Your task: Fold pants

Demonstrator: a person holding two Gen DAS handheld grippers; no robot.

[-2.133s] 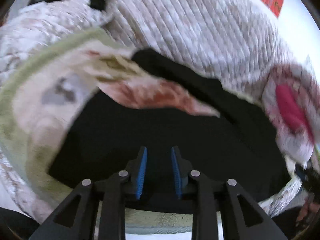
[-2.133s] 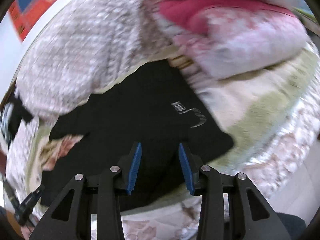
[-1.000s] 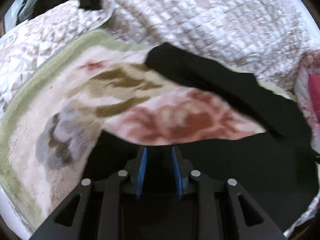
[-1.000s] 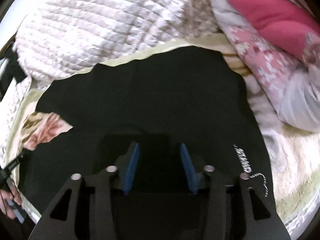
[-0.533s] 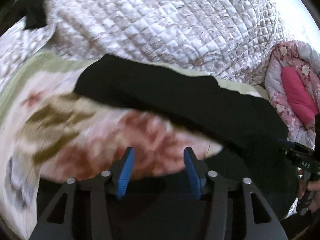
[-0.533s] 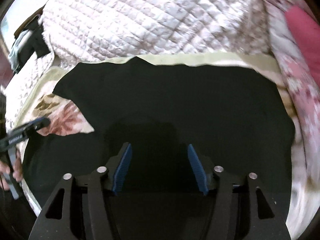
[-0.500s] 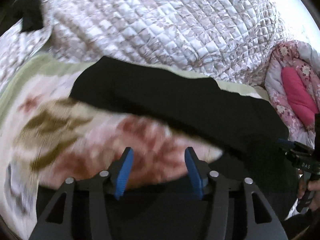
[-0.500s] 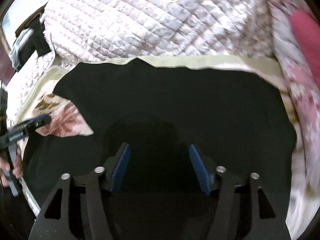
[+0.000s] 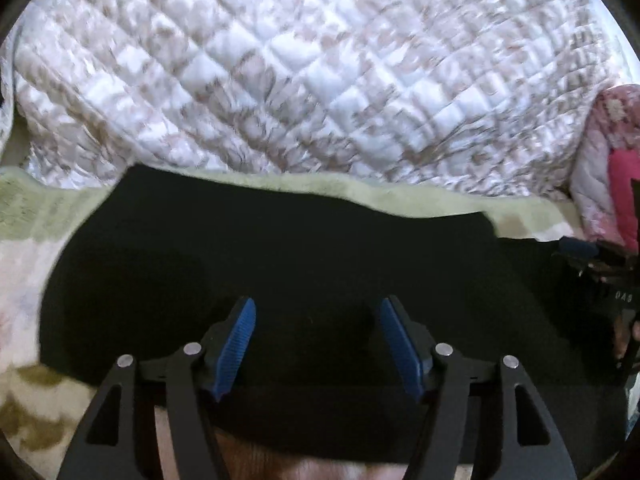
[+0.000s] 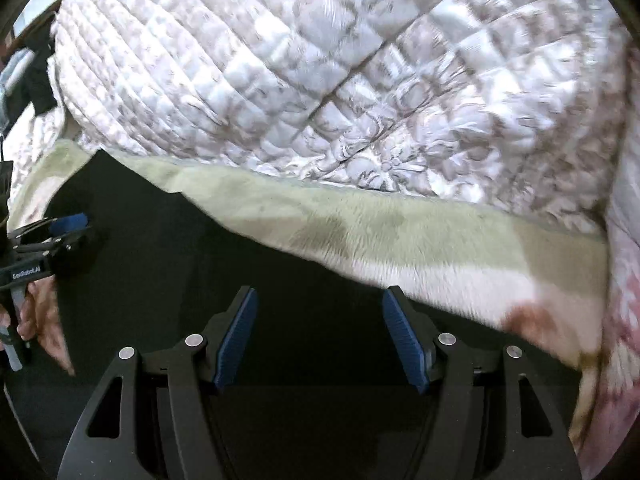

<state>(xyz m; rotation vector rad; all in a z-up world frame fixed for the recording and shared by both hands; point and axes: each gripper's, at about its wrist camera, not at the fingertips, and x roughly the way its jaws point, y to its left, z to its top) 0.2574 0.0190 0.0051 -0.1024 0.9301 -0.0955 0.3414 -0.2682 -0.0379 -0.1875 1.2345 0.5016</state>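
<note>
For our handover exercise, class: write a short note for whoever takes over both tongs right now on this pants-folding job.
Left tongs: jaws opening, nothing between them, above the black pants.
Right tongs: open, empty, over the same pants near their far edge.
Pants: lying flat on the floral blanket, in front of the quilted cover.
Done: the pants look folded over and laid down; both tongs hold nothing.
Left: probably pick up an edge again for another fold, then smooth the bundle.

Left gripper (image 9: 316, 344) is angled down, jaws opening with nothing pinched; right gripper (image 10: 318, 336) gapes wide too, pads (image 10: 404, 340) gripping nothing.
</note>
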